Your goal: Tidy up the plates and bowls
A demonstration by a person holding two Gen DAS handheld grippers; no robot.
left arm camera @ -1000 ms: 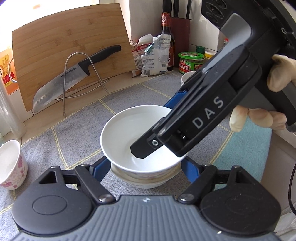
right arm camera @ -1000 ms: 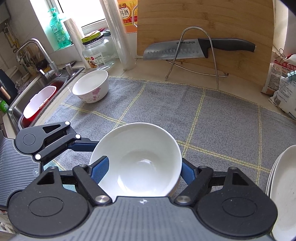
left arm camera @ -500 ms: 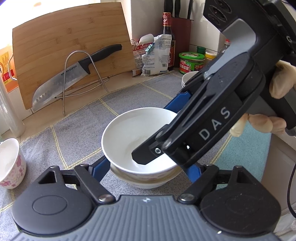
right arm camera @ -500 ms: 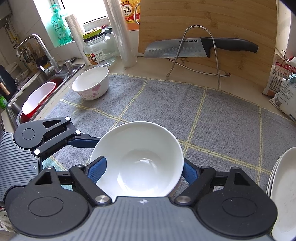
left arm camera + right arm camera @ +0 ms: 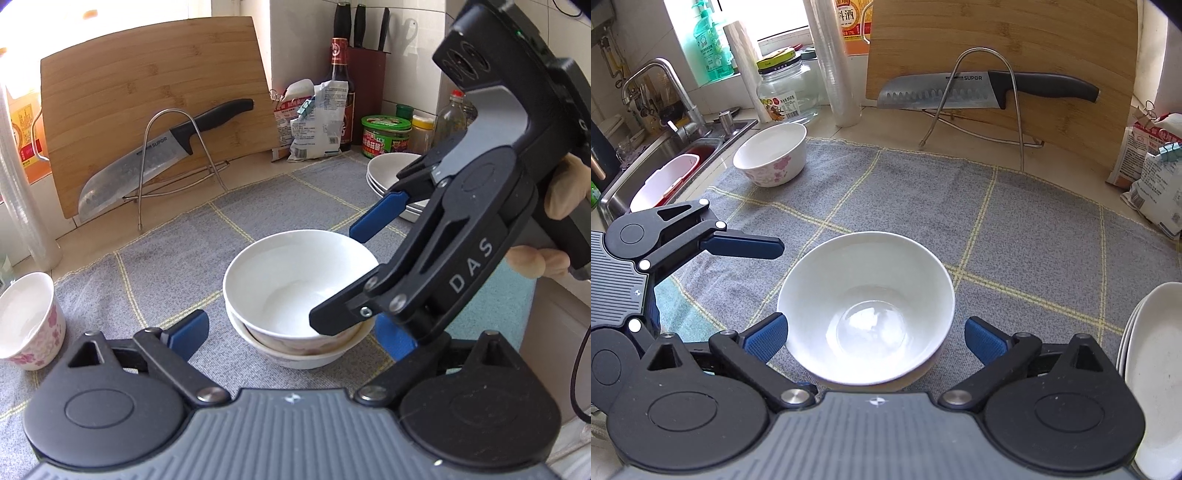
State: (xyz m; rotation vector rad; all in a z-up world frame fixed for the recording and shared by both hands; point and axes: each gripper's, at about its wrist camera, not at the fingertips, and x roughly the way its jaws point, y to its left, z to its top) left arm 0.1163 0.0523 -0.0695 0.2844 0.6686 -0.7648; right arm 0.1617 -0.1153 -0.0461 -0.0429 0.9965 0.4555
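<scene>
A white bowl sits nested in a second bowl on the grey checked cloth; it also shows in the right wrist view. My left gripper is open, its fingers apart from the stack on either side. My right gripper is open, its blue pads clear of the bowl's rim. A third bowl with pink flowers stands at the cloth's far left corner. A stack of white plates stands at the right.
A cutting board leans on the back wall with a knife on a wire stand. A sink lies at the left. A jar, bottles and food bags line the back of the counter.
Both grippers have opened wider and drawn back from the stacked bowls. The right gripper has lifted off the top bowl, which stays nested in the lower one.
</scene>
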